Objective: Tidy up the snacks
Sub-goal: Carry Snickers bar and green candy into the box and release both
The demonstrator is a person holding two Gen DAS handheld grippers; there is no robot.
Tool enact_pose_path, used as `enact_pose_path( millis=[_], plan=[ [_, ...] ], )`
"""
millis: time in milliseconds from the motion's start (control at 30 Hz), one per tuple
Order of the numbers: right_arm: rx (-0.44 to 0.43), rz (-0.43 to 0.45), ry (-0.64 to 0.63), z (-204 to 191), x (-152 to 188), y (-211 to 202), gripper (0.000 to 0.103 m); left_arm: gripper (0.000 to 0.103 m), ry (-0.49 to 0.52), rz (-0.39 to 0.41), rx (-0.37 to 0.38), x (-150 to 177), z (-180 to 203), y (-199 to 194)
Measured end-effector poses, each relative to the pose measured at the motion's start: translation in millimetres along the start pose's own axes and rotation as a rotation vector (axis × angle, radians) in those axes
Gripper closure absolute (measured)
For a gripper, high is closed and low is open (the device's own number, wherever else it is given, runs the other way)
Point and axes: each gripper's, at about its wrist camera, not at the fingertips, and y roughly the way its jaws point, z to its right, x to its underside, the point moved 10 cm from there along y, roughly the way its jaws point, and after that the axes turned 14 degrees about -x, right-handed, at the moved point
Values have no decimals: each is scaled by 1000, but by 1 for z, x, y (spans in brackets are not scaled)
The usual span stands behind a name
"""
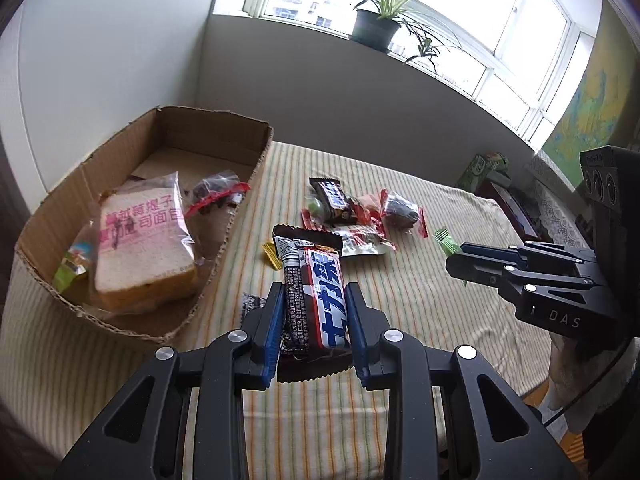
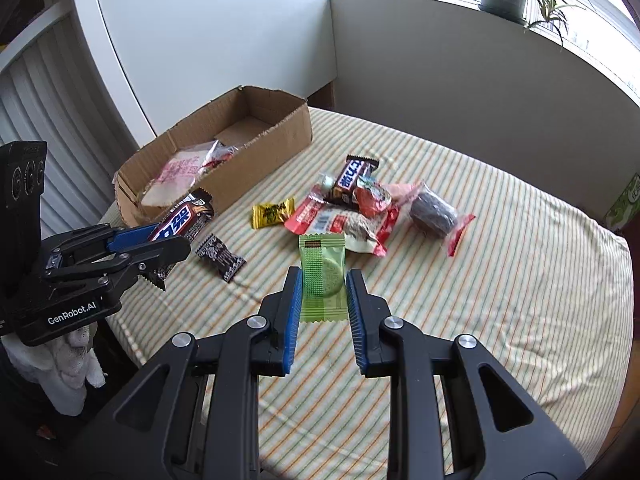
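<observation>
Counts, both wrist views:

- Cardboard box (image 2: 256, 168): one.
- Bagged bread slices in box (image 1: 144, 248): one pack.
- Small red-sealed clear packets in box (image 1: 214, 194): one seen.
- Small green-and-yellow sachet in box (image 1: 74, 264): one.
- Dark chocolate bars with blue-and-white lettering: two, one (image 1: 316, 300) off the cloth, one (image 2: 352, 180) in the pile.
- Green biscuit packets (image 2: 322, 276): one.
- Yellow candies (image 2: 272, 214): one.
- Small black patterned candies (image 2: 221, 258): one.
- Red-and-white flat packet (image 2: 340, 224): one.
- Clear packet with dark round cake (image 2: 434, 210): one.
- Potted plants on sill (image 1: 376, 26): one pot certain.
</observation>
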Motion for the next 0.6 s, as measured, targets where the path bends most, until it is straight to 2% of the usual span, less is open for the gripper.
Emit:
enact_pose_path(
  millis=[333,600],
  plan=[
    [-62,23,-58,-36,-80,33,80,75,-53,63,-94,-38,-69,-3],
    [-70,-8,-111,-55,-125,79,80,75,-84,75,-142,-61,-111,7]
  ],
)
